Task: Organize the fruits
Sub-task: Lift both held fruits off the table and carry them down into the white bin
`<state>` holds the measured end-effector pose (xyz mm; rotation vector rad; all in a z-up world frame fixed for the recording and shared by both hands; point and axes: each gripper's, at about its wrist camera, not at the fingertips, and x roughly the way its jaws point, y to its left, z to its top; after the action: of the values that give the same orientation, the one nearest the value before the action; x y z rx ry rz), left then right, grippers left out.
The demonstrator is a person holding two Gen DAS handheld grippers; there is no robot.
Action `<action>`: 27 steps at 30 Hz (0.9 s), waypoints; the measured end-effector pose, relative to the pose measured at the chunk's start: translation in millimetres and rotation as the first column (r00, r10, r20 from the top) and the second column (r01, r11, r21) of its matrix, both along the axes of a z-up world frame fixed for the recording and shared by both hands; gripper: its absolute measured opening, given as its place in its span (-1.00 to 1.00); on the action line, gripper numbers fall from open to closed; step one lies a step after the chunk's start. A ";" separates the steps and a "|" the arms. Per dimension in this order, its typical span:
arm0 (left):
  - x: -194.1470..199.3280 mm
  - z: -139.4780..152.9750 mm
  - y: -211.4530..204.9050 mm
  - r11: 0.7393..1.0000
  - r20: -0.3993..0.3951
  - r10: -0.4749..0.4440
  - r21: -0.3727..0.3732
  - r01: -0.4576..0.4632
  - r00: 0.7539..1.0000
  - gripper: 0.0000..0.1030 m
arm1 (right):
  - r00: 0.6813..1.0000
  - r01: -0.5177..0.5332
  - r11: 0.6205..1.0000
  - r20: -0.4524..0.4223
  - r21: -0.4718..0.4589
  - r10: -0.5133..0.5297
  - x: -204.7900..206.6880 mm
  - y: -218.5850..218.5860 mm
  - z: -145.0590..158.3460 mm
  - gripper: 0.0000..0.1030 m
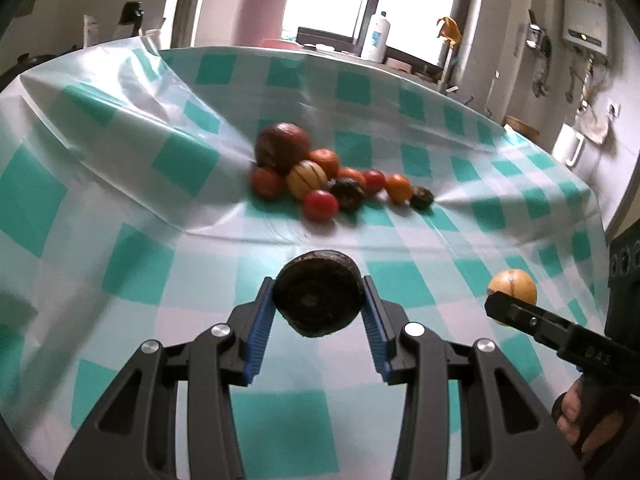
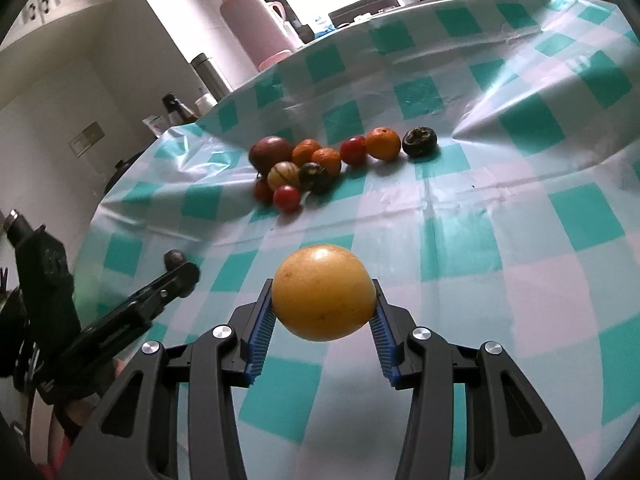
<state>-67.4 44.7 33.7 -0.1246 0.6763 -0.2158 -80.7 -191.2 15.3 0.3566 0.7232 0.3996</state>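
Observation:
My left gripper [image 1: 319,300] is shut on a dark brown round fruit [image 1: 318,292], held above the checked tablecloth [image 1: 160,280]. My right gripper [image 2: 323,298] is shut on a yellow round fruit [image 2: 324,292]; from the left wrist that same yellow fruit [image 1: 513,286] shows at the right edge. In the right wrist view the left gripper's dark fruit [image 2: 175,259] peeks out at the left. A cluster of fruits [image 1: 320,178] lies further back on the cloth: a big brown one, orange ones, red ones, dark ones and a striped yellow one. The fruit cluster [image 2: 320,160] also shows from the right wrist.
The teal-and-white cloth is creased and rises in folds at the back left [image 1: 140,92]. Behind the table stand a pink flask [image 2: 256,28], a steel bottle [image 1: 188,14] and a white bottle [image 1: 376,36] by the window. A hand [image 1: 576,420] grips the right tool.

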 end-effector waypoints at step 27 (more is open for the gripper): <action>-77.1 -9.4 -123.8 0.944 -0.018 -0.284 0.172 0.283 0.959 -0.17 | 0.985 0.151 0.988 0.090 -0.010 -0.150 -125.2 -107.9 -11.2 -0.12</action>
<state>-144.5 -79.1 24.2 0.1425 0.7018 -0.4329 -205.9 -299.1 4.2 0.3729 0.6082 0.2647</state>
